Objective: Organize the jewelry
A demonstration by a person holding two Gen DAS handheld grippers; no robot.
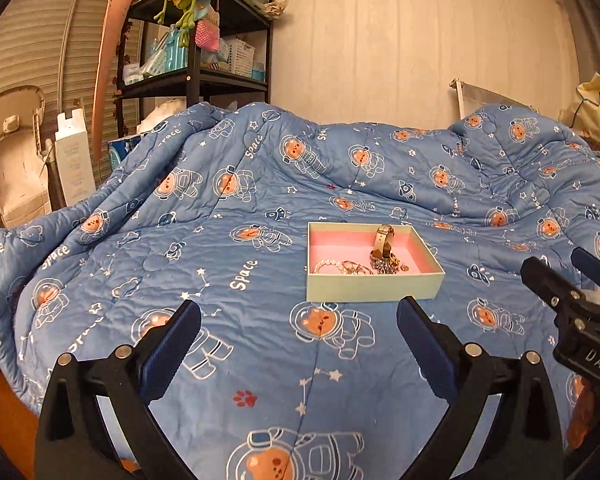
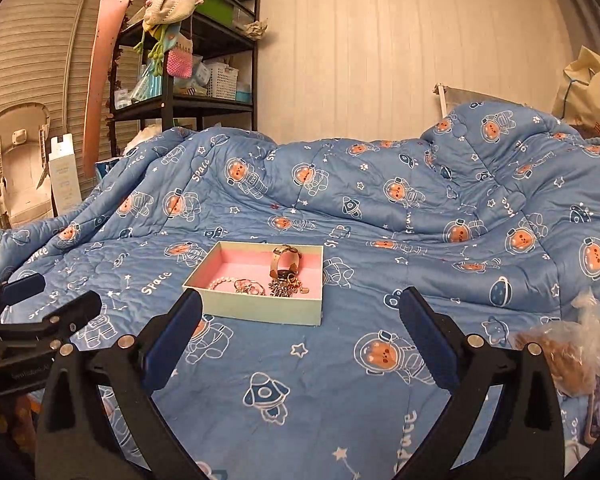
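A shallow pale-green box with a pink inside (image 1: 372, 290) (image 2: 256, 308) sits on the blue space-print quilt. In it lie a watch with a beige strap (image 1: 383, 240) (image 2: 285, 261), a pearl bracelet (image 1: 327, 266) (image 2: 222, 282) and a tangle of chains and rings (image 1: 380, 267) (image 2: 284, 286). My left gripper (image 1: 298, 320) is open and empty, just in front of the box. My right gripper (image 2: 300, 312) is open and empty, in front of the box's right part. Each gripper shows at the edge of the other's view: the right gripper (image 1: 560, 280) and the left gripper (image 2: 44, 300).
The quilt (image 1: 240, 208) (image 2: 380, 360) covers the bed and bunches up at the back. A black shelf rack (image 1: 196, 72) (image 2: 180, 80) with clutter stands behind on the left. A clear bag with brown contents (image 2: 568, 344) lies at the right.
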